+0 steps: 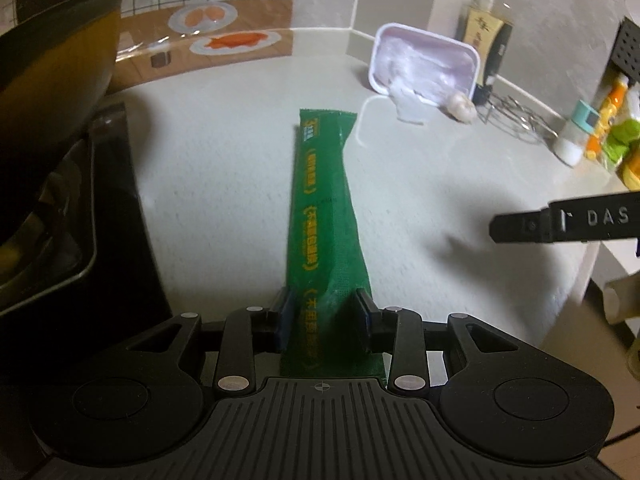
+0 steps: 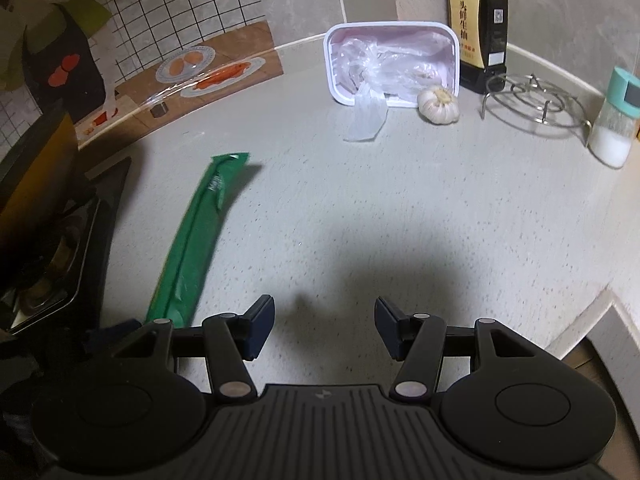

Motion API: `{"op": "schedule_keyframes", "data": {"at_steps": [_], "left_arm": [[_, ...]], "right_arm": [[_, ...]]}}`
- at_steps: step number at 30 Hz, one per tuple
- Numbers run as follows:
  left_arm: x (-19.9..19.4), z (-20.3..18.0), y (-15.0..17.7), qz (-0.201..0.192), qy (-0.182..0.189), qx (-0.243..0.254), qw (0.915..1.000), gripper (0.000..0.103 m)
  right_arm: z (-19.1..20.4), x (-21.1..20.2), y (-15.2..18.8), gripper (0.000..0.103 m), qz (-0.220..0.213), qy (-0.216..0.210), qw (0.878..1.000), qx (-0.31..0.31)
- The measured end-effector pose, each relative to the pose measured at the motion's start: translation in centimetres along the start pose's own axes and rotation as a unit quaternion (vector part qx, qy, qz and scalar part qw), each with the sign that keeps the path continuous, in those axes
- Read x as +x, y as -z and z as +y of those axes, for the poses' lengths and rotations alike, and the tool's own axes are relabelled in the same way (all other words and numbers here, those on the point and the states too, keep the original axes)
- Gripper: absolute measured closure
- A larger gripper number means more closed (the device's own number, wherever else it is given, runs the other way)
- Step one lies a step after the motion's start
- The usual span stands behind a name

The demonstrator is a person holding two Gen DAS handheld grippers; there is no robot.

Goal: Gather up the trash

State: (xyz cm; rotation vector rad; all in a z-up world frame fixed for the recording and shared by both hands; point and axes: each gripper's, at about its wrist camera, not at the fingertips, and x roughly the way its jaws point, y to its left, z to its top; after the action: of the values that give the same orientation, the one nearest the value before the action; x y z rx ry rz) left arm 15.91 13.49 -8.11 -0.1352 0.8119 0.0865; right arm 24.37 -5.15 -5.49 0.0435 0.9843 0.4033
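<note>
Left wrist view: the left tongs [image 1: 325, 318] are clamped on the near end of a long green packet [image 1: 324, 216] stretched over the pale counter [image 1: 220, 184]. The right tongs [image 2: 325, 328] stand apart and empty, with the plastic tray [image 2: 394, 62] of crumpled film well beyond them.

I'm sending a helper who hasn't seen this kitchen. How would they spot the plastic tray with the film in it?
On the grey counter, look to the back corner where the walls meet. The tray sits left of the dark sauce bottle, a garlic bulb at its front. It is the only pale pink container, with crumpled clear film spilling over its edge.
</note>
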Motion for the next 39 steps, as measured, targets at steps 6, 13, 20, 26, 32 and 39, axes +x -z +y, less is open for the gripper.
{"op": "schedule_keyframes", "data": {"at_steps": [6,13,20,26,32,39], "left_arm": [[-1.5,0.4,1.0,-0.005,0.020,-0.033,0.9992,0.068],[-1.6,1.6,-1.2,-0.047,0.055,-0.115,0.9908,0.068],[1.9,0.2,-3.8,-0.020,-0.002,-0.066,0.9976,0.068],[3.6,0.1,-3.8,-0.017,0.003,-0.042,0.9990,0.065],[3.1,0.8,-3.3,-0.021,0.033,-0.030,0.9988,0.066],[0.3,2.2,-2.8,-0.053,0.116,-0.033,0.9913,0.067]], "right_arm": [[-0.2,-1.5,1.5,0.047,-0.022,0.002,0.999,-0.023],[-2.5,-3.9,3.0,0.046,-0.057,0.030,0.998,-0.013],[-4.1,-5.2,2.9,0.046,-0.070,0.051,0.996,-0.021],[-4.3,-4.4,-0.9,0.044,-0.087,0.064,0.992,-0.060],[-4.0,0.3,-10.0,0.041,-0.110,0.124,0.977,-0.134],[-2.8,10.2,-20.2,0.041,-0.102,0.211,0.953,-0.193]]}}
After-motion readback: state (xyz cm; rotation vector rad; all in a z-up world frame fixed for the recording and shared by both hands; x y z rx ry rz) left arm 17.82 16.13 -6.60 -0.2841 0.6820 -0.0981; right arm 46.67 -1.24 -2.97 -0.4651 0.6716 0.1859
